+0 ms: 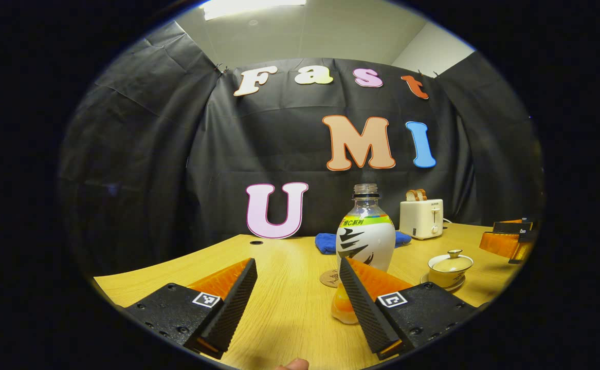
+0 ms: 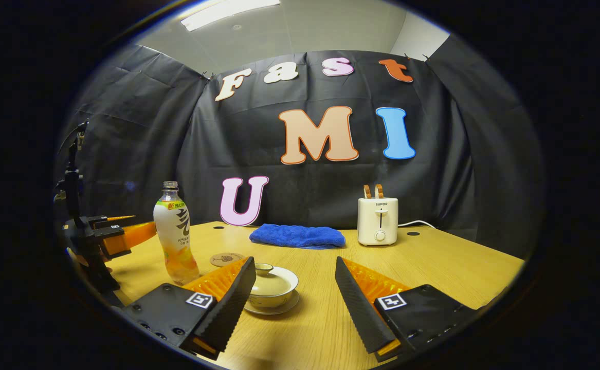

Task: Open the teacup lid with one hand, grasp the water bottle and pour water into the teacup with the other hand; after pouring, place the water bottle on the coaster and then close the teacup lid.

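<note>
Nothing in the task is yet done: the teacup sits on its saucer with the lid on, and the water bottle stands upright with no cap on its neck, neither held by anything. The step in hand appears to be the approach, each tool lining up on its own target. In the left gripper view, the left tool has its fingers spread wide with nothing between them, and the bottle stands just past its right finger, off the centre of the gap. The coaster lies flat beside the bottle's base, bare. In the right gripper view, the right tool is also spread and empty, with the teacup close ahead, near its left finger, toward the near edge of the surface. The bottle stands to the cup's left, nearer the left edge, and the coaster just behind them. A blue cloth and a toaster stand by the far edge, well apart from the work. The next move likely calls for the right tool to centre over the lid's small knob and pinch it, lifting straight up, while the left tool shifts until the bottle's body sits squarely between its fingers.
</note>
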`<state>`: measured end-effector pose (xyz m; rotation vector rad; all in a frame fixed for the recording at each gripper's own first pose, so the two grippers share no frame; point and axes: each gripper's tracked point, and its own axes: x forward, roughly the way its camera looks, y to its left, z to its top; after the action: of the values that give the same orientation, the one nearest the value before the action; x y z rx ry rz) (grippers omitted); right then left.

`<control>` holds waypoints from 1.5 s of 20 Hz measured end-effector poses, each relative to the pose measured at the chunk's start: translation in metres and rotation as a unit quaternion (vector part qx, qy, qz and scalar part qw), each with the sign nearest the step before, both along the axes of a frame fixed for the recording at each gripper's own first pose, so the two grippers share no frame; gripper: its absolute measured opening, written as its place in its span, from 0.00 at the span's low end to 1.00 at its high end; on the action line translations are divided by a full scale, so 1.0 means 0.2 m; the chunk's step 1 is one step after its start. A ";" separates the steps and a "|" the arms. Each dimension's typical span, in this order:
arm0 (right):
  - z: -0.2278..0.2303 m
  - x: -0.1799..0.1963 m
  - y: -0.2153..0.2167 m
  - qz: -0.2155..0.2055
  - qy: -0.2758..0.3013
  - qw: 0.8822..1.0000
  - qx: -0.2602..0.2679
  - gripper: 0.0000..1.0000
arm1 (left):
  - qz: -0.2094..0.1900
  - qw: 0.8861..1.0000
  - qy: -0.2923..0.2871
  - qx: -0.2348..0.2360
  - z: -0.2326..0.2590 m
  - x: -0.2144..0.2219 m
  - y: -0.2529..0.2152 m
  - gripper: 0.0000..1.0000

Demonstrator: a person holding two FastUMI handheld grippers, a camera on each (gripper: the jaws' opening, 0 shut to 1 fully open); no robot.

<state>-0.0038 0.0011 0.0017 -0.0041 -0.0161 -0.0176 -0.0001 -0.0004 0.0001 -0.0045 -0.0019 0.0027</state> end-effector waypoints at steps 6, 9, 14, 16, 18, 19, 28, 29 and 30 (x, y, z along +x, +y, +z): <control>-0.02 0.05 0.02 0.011 0.018 1.000 0.022 1.00 | -0.001 1.000 0.002 0.001 0.00 0.00 0.00 0.94; 0.02 0.09 0.02 0.014 0.019 0.999 0.026 1.00 | -0.001 1.000 0.003 0.001 0.00 0.00 0.00 0.94; 0.03 0.15 0.08 0.026 0.029 0.999 0.003 0.94 | -0.001 1.000 0.000 0.000 0.00 0.00 0.00 0.94; 0.03 0.17 0.12 0.034 0.040 0.999 0.010 0.94 | -0.001 1.000 0.000 0.000 0.00 0.00 0.00 0.94; 0.01 0.19 0.14 0.037 0.052 0.998 0.011 0.94 | -0.001 1.000 0.000 0.000 0.00 0.00 0.00 0.95; 0.00 0.21 0.15 0.037 0.058 0.998 0.010 0.94 | -0.002 1.000 0.000 0.000 0.00 0.00 0.00 0.95; -0.14 0.29 0.25 0.056 0.119 0.991 0.002 0.90 | -0.002 1.000 -0.005 -0.002 0.01 0.00 0.00 0.95; -0.16 0.31 0.27 0.058 0.121 0.991 0.000 0.90 | -0.002 1.000 -0.005 -0.002 0.01 0.00 0.00 0.95; -0.16 0.30 0.26 0.058 0.124 0.991 -0.004 0.76 | -0.002 1.000 -0.004 -0.002 0.00 0.00 0.00 0.95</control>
<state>0.0570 0.0524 -0.0300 -0.0126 0.2328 0.0989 0.0000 -0.0002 0.0008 -0.0090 -0.0107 -0.0006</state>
